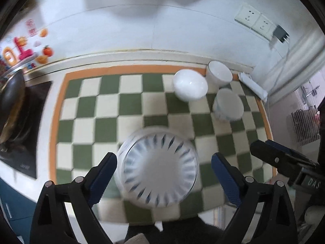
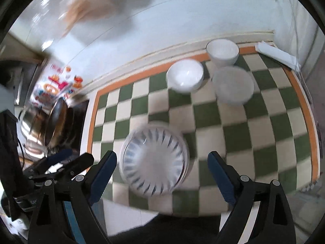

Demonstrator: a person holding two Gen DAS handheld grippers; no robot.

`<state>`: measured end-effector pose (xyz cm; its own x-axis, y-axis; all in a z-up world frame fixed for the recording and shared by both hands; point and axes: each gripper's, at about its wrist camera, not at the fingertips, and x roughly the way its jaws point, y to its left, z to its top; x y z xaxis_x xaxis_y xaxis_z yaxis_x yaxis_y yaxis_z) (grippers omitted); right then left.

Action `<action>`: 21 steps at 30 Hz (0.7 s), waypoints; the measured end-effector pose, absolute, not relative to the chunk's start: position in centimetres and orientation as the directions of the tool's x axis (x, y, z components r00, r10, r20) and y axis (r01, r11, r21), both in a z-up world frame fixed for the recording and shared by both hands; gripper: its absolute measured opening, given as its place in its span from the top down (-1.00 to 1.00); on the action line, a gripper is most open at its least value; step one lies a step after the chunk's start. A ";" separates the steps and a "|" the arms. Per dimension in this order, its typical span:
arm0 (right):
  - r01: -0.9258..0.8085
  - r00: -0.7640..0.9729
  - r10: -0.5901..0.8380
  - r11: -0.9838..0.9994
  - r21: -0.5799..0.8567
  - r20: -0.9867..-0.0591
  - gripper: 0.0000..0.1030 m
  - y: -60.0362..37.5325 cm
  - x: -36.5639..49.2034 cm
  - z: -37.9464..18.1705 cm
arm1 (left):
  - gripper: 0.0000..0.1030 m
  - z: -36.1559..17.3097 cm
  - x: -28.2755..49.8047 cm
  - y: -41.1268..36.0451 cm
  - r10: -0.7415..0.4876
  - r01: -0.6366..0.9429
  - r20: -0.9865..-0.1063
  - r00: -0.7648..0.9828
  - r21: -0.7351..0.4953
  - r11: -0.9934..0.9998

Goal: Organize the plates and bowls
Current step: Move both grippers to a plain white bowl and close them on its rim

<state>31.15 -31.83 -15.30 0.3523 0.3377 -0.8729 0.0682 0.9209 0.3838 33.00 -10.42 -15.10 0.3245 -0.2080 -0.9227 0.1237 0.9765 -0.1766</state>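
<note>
Left gripper [image 1: 164,166] open, blurred plates [image 1: 158,168] seemingly below

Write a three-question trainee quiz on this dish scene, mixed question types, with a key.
1. True or false: the left tool is clamped on the patterned plate stack.
2. Multiple choice: how many white bowls stand at the far right of the checkered mat? A) one B) three C) five
3. Fill in: on the wall above the bowls sit white power ____.

Key
1. False: both the left tool and the right tool are open, with the stack seen between the fingers but not gripped.
2. B: the plain bowl, the rear bowl and the blue-trimmed bowl.
3. sockets
</note>
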 end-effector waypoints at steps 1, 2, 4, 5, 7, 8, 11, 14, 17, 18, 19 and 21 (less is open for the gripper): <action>0.067 0.342 0.342 0.920 0.386 -0.875 -0.81 -32.7 33.0 -15.8 | -0.85 -16.0 35.1 -11.3 -0.215 0.115 -0.928 0.304 -0.188 0.975; 0.064 0.329 0.349 0.919 0.390 -0.877 -0.81 -33.8 35.2 -16.5 | -0.85 -16.7 36.7 -12.0 -0.224 0.109 -0.932 0.286 -0.201 0.973; 0.071 0.306 0.342 0.923 0.379 -0.889 -0.81 -35.6 39.2 -18.1 | -0.85 -18.4 40.2 -13.2 -0.234 0.076 -0.937 0.259 -0.221 0.972; 0.072 0.288 0.345 0.922 0.380 -0.893 -0.81 -36.5 41.4 -19.0 | -0.85 -19.2 41.6 -13.5 -0.230 0.057 -0.940 0.250 -0.223 0.973; 0.072 0.261 0.343 0.925 0.372 -0.902 -0.81 -37.9 45.2 -20.9 | -0.85 -21.0 44.5 -14.2 -0.226 0.007 -0.949 0.221 -0.230 0.973; 0.068 0.238 0.339 0.929 0.364 -0.910 -0.81 -38.5 47.3 -22.1 | -0.85 -21.9 45.8 -14.4 -0.226 -0.019 -0.952 0.208 -0.235 0.972; 0.066 0.170 0.343 0.932 0.358 -0.924 -0.81 -39.7 52.0 -25.6 | -0.85 -25.1 49.6 -15.1 -0.225 -0.086 -0.961 0.159 -0.241 0.967; 0.077 0.092 0.333 0.937 0.340 -0.938 -0.79 -40.3 55.4 -29.1 | -0.85 -28.0 52.1 -15.4 -0.224 -0.138 -0.968 0.110 -0.238 0.961; 0.048 0.044 0.317 0.947 0.318 -0.948 -0.74 -40.0 57.4 -31.6 | -0.71 -30.1 53.8 -15.8 -0.243 -0.155 -0.967 0.078 -0.252 0.955; 0.031 0.053 0.308 0.950 0.310 -0.950 -0.73 -39.7 57.8 -31.9 | -0.54 -30.6 54.1 -16.0 -0.243 -0.155 -0.968 0.069 -0.251 0.955; 0.020 0.051 0.302 0.953 0.304 -0.952 -0.72 -39.5 58.1 -32.0 | -0.45 -31.3 54.4 -16.3 -0.243 -0.152 -0.968 0.055 -0.249 0.957; 0.011 0.042 0.304 0.952 0.304 -0.952 -0.67 -39.3 58.8 -32.3 | 0.05 -32.1 54.8 -16.7 -0.239 -0.145 -0.971 0.032 -0.241 0.960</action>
<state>58.81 -39.27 -32.30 0.0423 0.3037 -0.9518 0.0108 0.9525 0.3044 54.78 -16.75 -32.07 0.0322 -0.2388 -0.9705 -0.1447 0.9597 -0.2410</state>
